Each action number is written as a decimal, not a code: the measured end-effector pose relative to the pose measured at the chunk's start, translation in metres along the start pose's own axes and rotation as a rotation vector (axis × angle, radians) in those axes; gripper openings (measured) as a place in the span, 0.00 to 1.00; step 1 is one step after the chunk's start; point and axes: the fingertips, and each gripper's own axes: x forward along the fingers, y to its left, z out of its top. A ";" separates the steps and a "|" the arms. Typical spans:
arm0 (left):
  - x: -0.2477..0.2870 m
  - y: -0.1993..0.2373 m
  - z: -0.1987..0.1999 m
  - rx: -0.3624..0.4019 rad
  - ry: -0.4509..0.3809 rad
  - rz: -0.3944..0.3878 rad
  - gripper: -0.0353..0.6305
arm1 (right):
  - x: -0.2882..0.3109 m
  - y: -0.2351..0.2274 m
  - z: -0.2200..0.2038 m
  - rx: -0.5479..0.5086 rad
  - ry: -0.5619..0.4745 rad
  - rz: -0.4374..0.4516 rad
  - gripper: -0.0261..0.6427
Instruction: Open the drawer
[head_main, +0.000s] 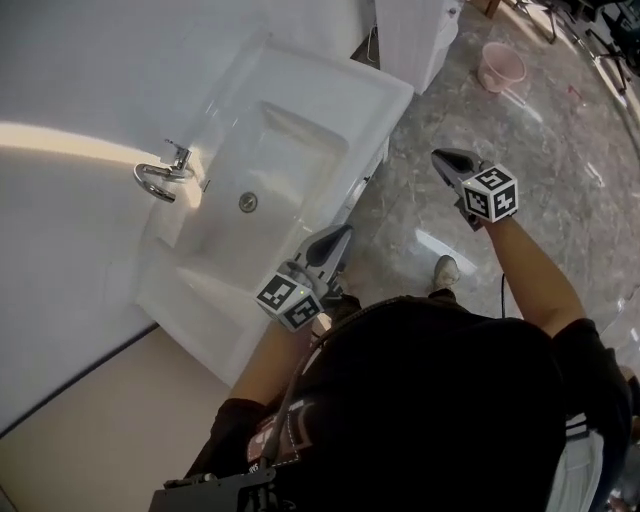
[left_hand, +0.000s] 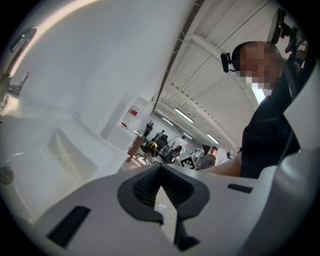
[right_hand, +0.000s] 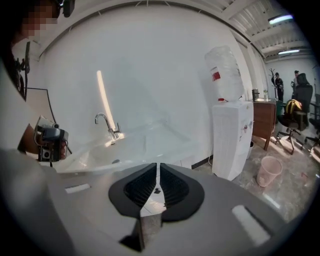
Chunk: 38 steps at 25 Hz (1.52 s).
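A white washbasin (head_main: 300, 110) with a chrome tap (head_main: 165, 175) tops a white cabinet. Only a thin strip of the cabinet's drawer front (head_main: 365, 180) shows below the basin's front edge. My left gripper (head_main: 343, 234) hangs just in front of that edge, shut with nothing in it; in the left gripper view (left_hand: 160, 168) it points along the basin (left_hand: 55, 150). My right gripper (head_main: 441, 156) is out over the floor, well away from the cabinet, and is also shut and empty. Its own view (right_hand: 158, 166) looks towards the basin (right_hand: 135, 145) and tap (right_hand: 106, 125).
A white water dispenser (right_hand: 230, 135) stands against the wall past the basin, with a pink bucket (right_hand: 269, 170) on the marble floor beside it. My shoe (head_main: 445, 270) is on the floor by the cabinet. Chairs and people are far behind.
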 end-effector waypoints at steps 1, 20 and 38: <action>0.010 0.001 -0.012 -0.002 0.023 0.011 0.05 | 0.005 -0.007 -0.010 -0.011 0.010 0.010 0.04; 0.107 0.116 -0.232 -0.060 0.243 0.058 0.05 | 0.164 -0.031 -0.263 -0.038 0.118 0.128 0.08; 0.131 0.228 -0.404 -0.079 0.292 0.061 0.05 | 0.357 -0.065 -0.411 0.102 0.049 0.275 0.23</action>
